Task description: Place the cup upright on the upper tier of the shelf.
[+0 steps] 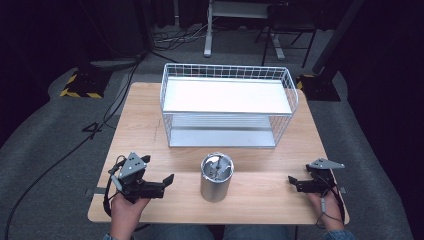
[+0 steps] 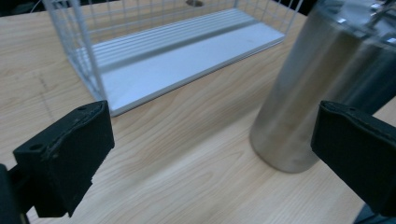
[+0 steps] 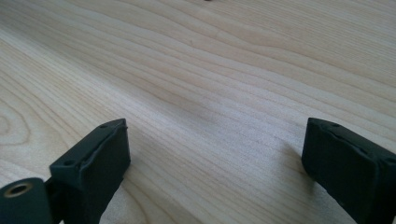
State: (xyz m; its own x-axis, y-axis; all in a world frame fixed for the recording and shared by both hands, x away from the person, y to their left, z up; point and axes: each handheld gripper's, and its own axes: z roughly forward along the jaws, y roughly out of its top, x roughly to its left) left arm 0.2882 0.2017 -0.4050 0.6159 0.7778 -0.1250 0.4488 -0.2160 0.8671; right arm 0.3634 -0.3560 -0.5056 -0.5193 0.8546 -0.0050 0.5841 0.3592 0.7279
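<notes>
A shiny steel cylinder (image 1: 217,178) stands upright near the table's front edge, with something metallic inside its open top. My left gripper (image 1: 159,171) rests low on the table to its left, open and empty, jaws pointing toward it. In the left gripper view the cylinder (image 2: 303,93) stands ahead and to the right, just beyond the gripper (image 2: 210,154). My right gripper (image 1: 300,176) sits at the front right, open, pointing left. In the right gripper view the gripper (image 3: 215,163) has bare wood between its wide-apart jaws.
A white wire basket rack (image 1: 227,75) with an upper shelf and a lower shelf (image 2: 187,60) stands at the middle back of the wooden table (image 1: 145,125). Cables and stand feet lie on the grey floor beyond.
</notes>
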